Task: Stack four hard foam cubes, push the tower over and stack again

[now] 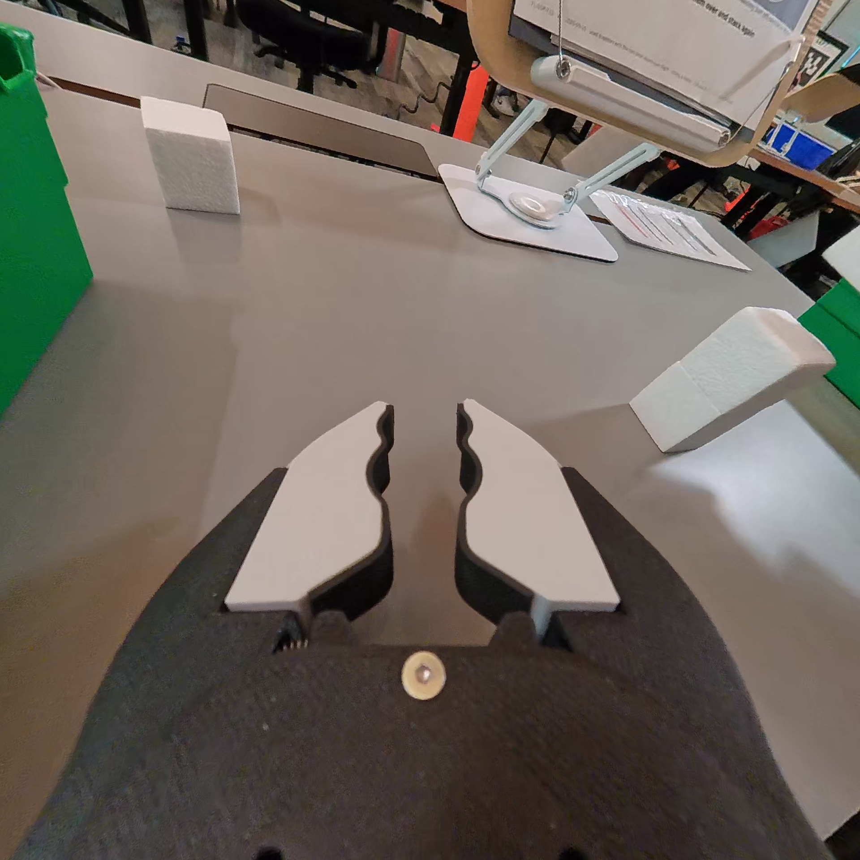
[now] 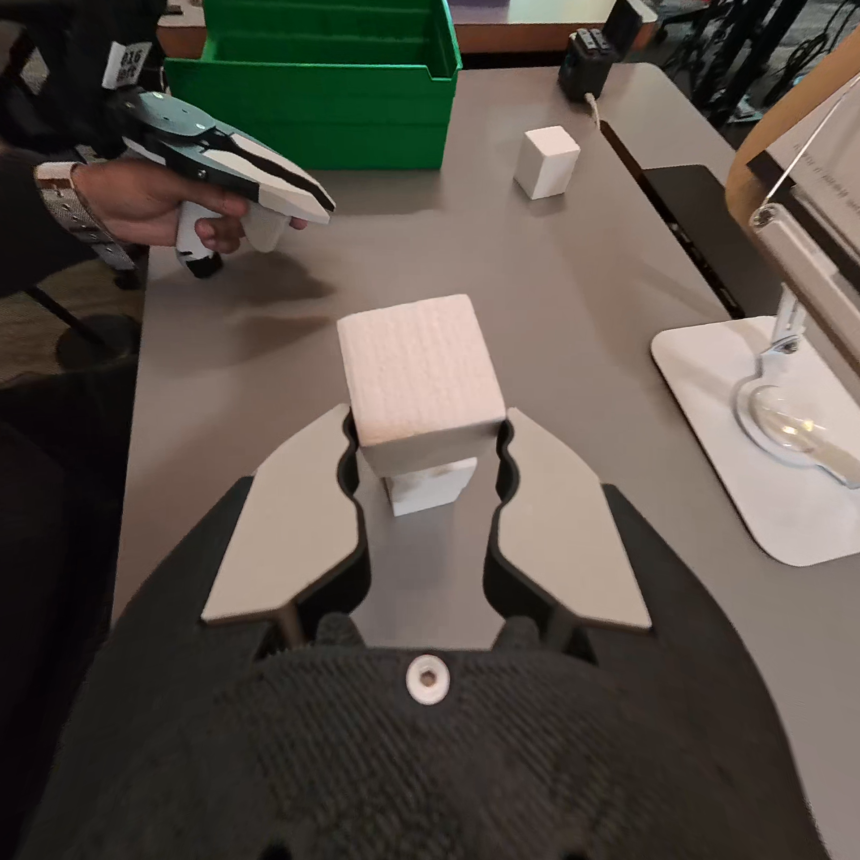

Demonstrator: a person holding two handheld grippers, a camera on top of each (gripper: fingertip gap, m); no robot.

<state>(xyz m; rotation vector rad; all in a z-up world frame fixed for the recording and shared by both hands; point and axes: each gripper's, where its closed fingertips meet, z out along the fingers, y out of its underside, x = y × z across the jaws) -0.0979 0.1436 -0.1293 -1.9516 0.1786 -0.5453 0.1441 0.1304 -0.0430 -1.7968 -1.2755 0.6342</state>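
Observation:
In the right wrist view my right gripper [image 2: 428, 416] has its fingertips against both sides of a white foam block [image 2: 419, 367]. That block sits on top of a second white foam block [image 2: 430, 484], which stands on the grey table [image 2: 535, 279]. This stack also shows in the left wrist view [image 1: 726, 377], at the right and leaning. My left gripper [image 1: 425, 409] is open with a narrow gap and empty, above bare table. It also shows in the right wrist view [image 2: 325, 211], held by a hand at the far left. A third white foam block [image 1: 191, 158] [image 2: 547, 163] stands alone at the far side.
A green bin [image 2: 325, 93] stands at the table's far edge and shows at the left of the left wrist view [image 1: 32, 232]. A white stand base [image 2: 744, 442] [image 1: 526, 218] carries a raised board. A black device [image 2: 586, 65] and a laminated sheet [image 1: 665, 228] lie near the edges. There is about 25 cm between the tips of the two grippers.

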